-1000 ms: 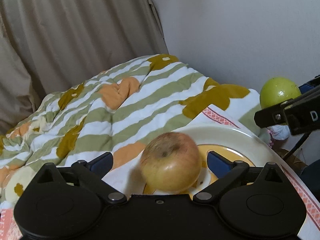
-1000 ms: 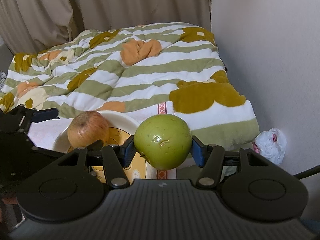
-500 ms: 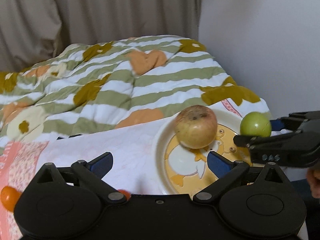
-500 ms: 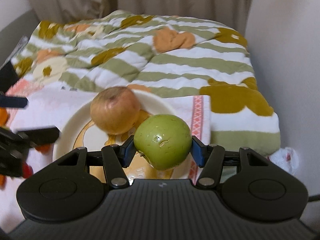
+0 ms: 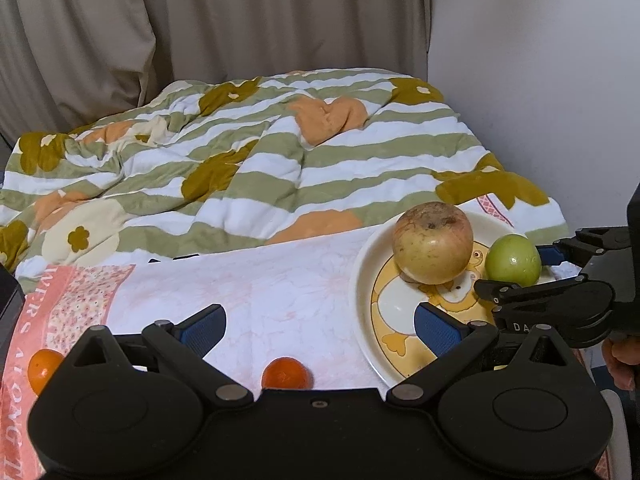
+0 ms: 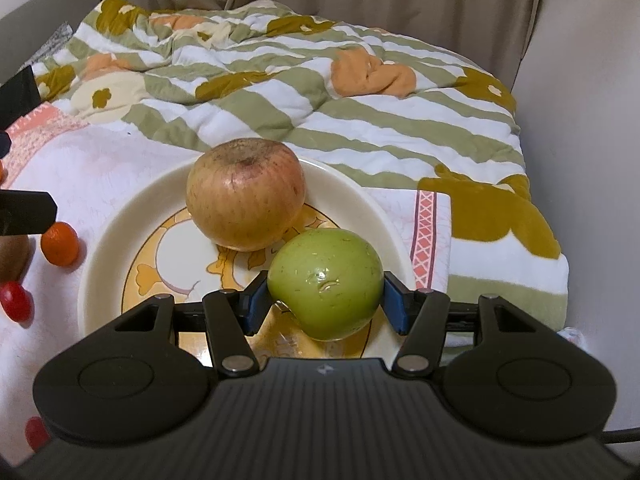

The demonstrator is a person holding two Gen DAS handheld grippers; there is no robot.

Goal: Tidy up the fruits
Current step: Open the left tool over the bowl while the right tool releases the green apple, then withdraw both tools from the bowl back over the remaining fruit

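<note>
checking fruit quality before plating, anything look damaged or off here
The green apple held in the right gripper has a small gouge in its skin. The yellow-red apple on the plate shows dark blotches around its stem.

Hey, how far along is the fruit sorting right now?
Done: the reddish apple sits on the plate. In hand: the right gripper holds the green apple over the plate. Left: the open left gripper is empty; small orange fruits and a red one lie on the cloth.

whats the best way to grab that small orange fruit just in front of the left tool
Take the small orange fruit across its widest middle, coming straight down from above. It is round and lies free on the pink cloth, so the open left tool can straddle it.
</note>
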